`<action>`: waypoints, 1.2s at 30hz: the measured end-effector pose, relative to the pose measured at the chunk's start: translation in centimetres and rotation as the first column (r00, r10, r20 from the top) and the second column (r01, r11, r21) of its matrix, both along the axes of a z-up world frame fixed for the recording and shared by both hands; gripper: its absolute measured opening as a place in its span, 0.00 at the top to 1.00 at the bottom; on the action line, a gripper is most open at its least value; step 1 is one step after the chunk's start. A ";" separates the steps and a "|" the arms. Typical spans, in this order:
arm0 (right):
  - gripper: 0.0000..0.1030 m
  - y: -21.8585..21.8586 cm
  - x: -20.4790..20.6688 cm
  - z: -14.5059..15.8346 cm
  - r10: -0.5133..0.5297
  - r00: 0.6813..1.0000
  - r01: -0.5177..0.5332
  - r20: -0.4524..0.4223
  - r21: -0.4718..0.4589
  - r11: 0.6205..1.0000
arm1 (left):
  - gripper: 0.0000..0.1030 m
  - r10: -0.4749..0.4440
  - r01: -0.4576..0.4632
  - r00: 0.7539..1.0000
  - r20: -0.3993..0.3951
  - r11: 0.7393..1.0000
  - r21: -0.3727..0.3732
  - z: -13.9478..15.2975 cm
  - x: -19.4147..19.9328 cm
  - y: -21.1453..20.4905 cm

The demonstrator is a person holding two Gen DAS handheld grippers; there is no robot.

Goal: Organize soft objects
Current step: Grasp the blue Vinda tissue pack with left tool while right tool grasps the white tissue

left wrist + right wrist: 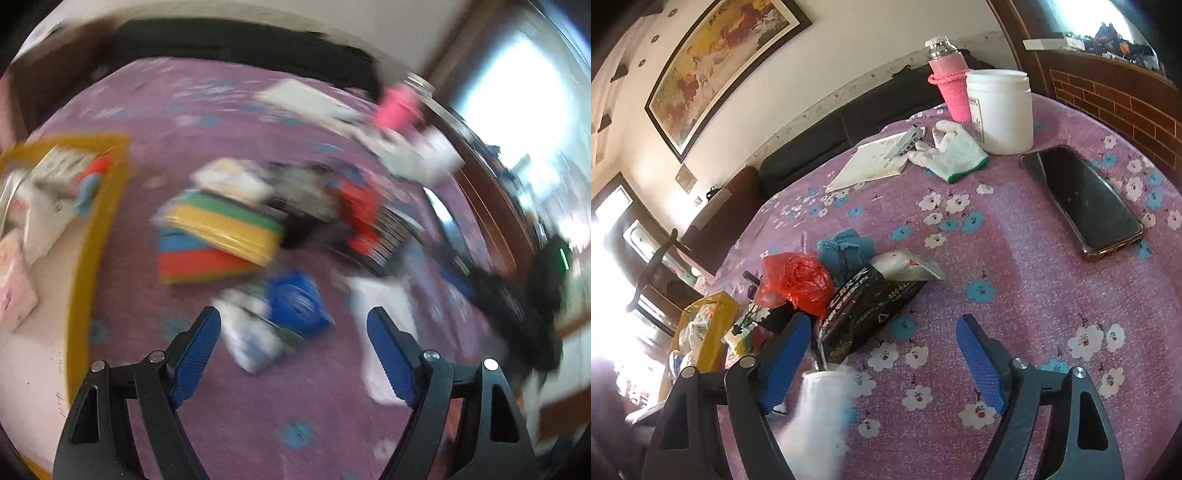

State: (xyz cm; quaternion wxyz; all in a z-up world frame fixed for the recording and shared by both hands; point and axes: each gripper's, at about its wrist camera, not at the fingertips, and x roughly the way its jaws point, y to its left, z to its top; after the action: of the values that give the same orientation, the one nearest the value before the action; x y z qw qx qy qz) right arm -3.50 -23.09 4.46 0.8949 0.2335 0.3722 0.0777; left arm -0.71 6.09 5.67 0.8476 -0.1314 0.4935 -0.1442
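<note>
Both views look down on a table with a purple flowered cloth (pixel 1015 258). The left wrist view is blurred. My left gripper (pixel 293 350) is open and empty above a blue and white packet (pixel 291 306); a stack of coloured sponges (pixel 218 236) and a red bag (pixel 360 210) lie beyond. My right gripper (pixel 882 358) is open and empty. A white soft thing (pixel 820 413), blurred, lies by its left finger. Ahead are a black tissue pack (pixel 868 306), a red plastic bag (pixel 796 280), a blue cloth (pixel 846 251) and a white glove (pixel 949 151).
A yellow-rimmed box (pixel 99 221) with packets stands at the left of the left wrist view; it also shows in the right wrist view (pixel 709 325). A phone (pixel 1082 199), a white jar (pixel 1001 110), a pink flask (pixel 949 85) and a notebook (pixel 871 162) lie on the far side.
</note>
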 end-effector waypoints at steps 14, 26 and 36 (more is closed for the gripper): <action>0.18 1.5 -0.2 0.2 0.053 0.999 -0.053 0.000 -0.016 0.998 | 0.60 0.039 -0.035 0.999 -0.021 0.987 0.158 -1.9 7.0 -2.0; 0.18 1.6 0.3 -0.2 0.060 0.998 -0.060 -0.027 -0.021 0.998 | 0.70 -0.189 0.188 0.982 -0.009 0.972 0.142 -1.3 -0.2 -1.3; 0.18 1.7 0.7 -1.0 0.051 0.997 -0.055 -0.055 -0.056 0.997 | 0.22 -0.399 0.357 0.909 0.120 0.895 0.268 -1.3 -7.0 -3.7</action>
State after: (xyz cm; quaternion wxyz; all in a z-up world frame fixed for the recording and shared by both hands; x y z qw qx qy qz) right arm -2.80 -21.43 3.47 0.8886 0.1998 0.4041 0.0845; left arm -7.68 2.41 4.40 0.8520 0.0836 0.4485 -0.2567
